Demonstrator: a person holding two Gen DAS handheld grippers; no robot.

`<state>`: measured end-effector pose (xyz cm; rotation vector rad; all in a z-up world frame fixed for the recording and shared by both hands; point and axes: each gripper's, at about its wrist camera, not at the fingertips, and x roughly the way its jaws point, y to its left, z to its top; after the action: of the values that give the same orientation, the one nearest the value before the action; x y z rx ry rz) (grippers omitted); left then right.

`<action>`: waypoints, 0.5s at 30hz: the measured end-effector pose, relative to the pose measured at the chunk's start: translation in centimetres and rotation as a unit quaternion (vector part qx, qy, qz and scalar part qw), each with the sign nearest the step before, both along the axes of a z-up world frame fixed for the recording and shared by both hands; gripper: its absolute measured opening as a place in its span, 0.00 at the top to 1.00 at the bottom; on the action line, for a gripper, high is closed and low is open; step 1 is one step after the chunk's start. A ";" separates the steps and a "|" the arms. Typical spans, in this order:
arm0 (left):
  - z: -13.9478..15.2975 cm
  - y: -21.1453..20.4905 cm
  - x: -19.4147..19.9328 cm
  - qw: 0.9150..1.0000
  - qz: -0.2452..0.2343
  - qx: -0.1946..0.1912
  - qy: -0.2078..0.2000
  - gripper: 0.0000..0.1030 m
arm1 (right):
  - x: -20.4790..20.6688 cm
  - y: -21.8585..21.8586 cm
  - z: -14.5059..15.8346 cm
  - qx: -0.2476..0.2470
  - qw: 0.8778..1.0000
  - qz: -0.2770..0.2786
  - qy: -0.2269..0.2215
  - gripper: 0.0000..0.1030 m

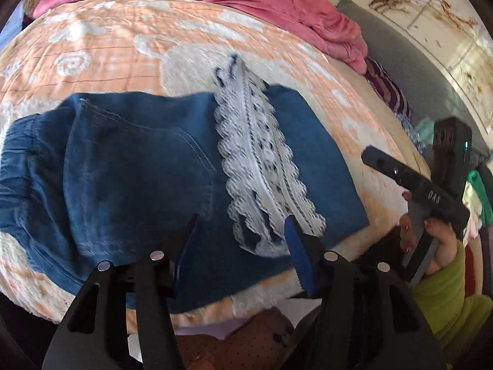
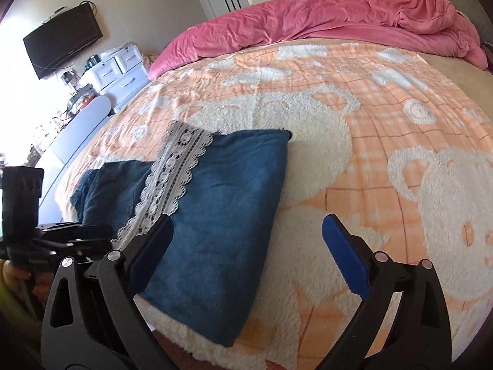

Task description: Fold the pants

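Observation:
Blue denim pants [image 1: 138, 169] lie folded on the bed near its front edge, with a white lace trim strip [image 1: 262, 166] across them. My left gripper [image 1: 240, 231] is open and empty, held just above the near edge of the pants. My right gripper [image 2: 246, 234] is open and empty, over the right edge of the pants [image 2: 222, 215]; its left finger overlaps the denim beside the lace trim [image 2: 172, 172]. The right gripper's body and the hand holding it show at the right of the left wrist view [image 1: 431, 185].
An orange and white fleece blanket [image 2: 354, 123] covers the bed. A crumpled pink duvet [image 2: 308, 21] lies along the far side. A TV [image 2: 61, 43], white drawers [image 2: 120, 67] and a bench stand left of the bed. Clothes pile up at the right [image 1: 474, 194].

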<state>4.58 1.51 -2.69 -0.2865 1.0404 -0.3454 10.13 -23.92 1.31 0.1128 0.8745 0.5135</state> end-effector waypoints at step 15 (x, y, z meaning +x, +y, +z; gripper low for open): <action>-1.8 -1.7 0.0 0.999 -0.013 -0.026 0.027 0.64 | -1.6 1.6 -2.1 -0.030 0.998 0.029 0.038 0.10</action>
<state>4.55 -0.14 -4.51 -0.3305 1.0909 -0.3901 8.53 -22.30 -0.75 0.0523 0.9688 0.5384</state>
